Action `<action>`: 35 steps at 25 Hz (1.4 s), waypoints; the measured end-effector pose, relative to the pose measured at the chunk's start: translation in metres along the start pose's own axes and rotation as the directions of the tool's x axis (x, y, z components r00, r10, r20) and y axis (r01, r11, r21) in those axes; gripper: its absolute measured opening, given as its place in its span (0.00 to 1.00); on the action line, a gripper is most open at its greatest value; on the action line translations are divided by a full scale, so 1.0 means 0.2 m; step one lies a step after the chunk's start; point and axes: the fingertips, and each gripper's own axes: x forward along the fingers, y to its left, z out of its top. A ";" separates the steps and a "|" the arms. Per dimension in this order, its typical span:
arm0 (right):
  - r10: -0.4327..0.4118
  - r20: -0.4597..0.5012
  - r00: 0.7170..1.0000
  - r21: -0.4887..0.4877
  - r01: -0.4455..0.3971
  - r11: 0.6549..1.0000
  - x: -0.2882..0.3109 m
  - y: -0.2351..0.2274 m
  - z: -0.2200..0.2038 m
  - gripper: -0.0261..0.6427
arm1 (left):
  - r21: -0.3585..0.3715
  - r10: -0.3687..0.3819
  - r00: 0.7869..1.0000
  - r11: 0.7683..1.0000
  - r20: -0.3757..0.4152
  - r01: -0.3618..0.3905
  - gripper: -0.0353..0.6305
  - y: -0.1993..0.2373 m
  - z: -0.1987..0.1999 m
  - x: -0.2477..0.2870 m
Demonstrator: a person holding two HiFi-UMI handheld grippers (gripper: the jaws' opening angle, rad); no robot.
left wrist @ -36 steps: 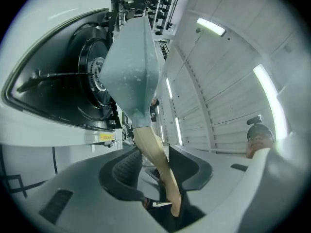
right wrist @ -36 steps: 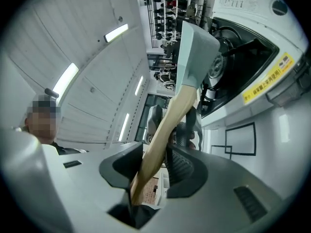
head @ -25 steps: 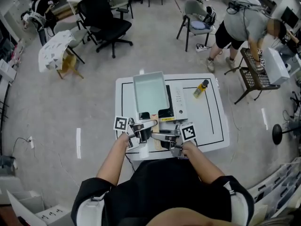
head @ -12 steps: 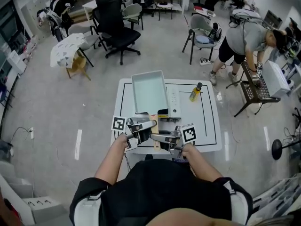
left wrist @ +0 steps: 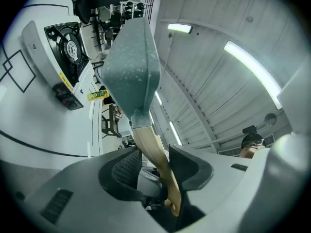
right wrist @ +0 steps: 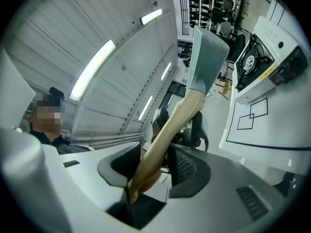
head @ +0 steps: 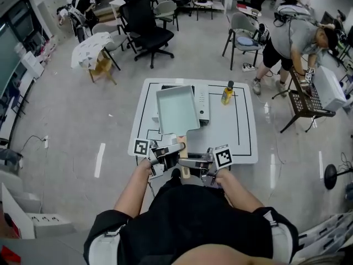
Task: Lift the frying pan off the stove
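Observation:
A square pale-teal frying pan (head: 176, 110) with a wooden handle (head: 183, 150) hangs over the white portable stove (head: 203, 102), tilted. My left gripper (head: 168, 151) and right gripper (head: 191, 162) both grip the handle near the table's front edge. In the left gripper view the pan (left wrist: 130, 67) rises ahead, and its handle (left wrist: 154, 152) runs between the jaws of the left gripper (left wrist: 150, 161). In the right gripper view the handle (right wrist: 171, 123) lies between the jaws of the right gripper (right wrist: 155, 161), which have just been opening a little while still bearing on it. The pan (right wrist: 208, 55) hangs beside the stove (right wrist: 265, 57).
A yellow bottle (head: 226, 93) stands on the white table (head: 242, 139) right of the stove. Office chairs (head: 144, 24) and a draped stool (head: 91, 53) stand beyond the table. A person (head: 298, 37) bends over a rack at the right.
Both grippers have drawn the pan by its handle toward the table's near edge and a little upward. The pan now sits further off the stove.

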 end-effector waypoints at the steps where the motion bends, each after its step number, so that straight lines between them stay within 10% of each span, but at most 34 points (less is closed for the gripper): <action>1: 0.008 0.001 1.000 0.011 -0.008 1.000 -0.01 0.02 -0.05 0.31 | -0.003 0.000 1.000 1.000 0.009 0.000 0.32 0.00 -0.05 0.00; 14: 0.030 0.002 1.000 0.061 -0.030 0.998 -0.15 0.23 -0.48 0.33 | -0.036 0.018 0.999 0.999 0.031 -0.017 0.32 -0.05 -0.55 0.03; 35: -0.039 0.027 0.999 0.012 0.039 0.999 0.12 0.40 -0.64 0.34 | -0.064 -0.044 0.998 0.997 -0.033 0.042 0.33 -0.26 -0.70 -0.23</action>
